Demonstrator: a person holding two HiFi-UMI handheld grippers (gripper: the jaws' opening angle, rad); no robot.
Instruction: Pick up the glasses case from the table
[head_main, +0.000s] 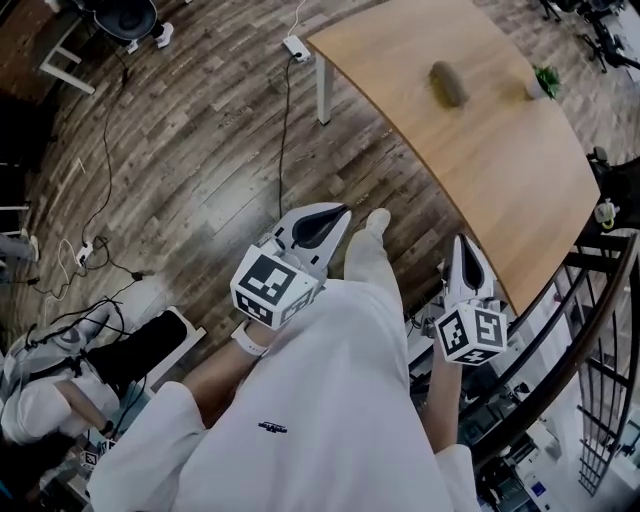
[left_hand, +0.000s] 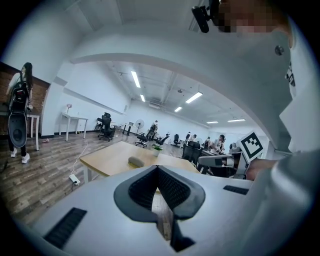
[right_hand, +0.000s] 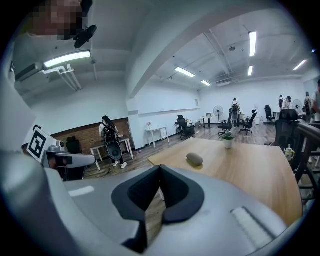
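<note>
The glasses case (head_main: 448, 84) is a grey-green oval pouch lying on the far part of the wooden table (head_main: 500, 160). It also shows in the left gripper view as the case (left_hand: 136, 161) and in the right gripper view as the case (right_hand: 194, 159), well ahead of both jaws. My left gripper (head_main: 338, 213) hangs over the floor, short of the table's near edge, shut and empty (left_hand: 157, 167). My right gripper (head_main: 462, 243) is beside the table's near corner, also shut on nothing (right_hand: 160, 167).
A small potted plant (head_main: 545, 80) stands on the table beyond the case. A power strip (head_main: 296, 46) and cables lie on the wood floor by the table leg. A black railing (head_main: 600, 330) runs along the right. A person with a backpack (right_hand: 111, 140) stands far off.
</note>
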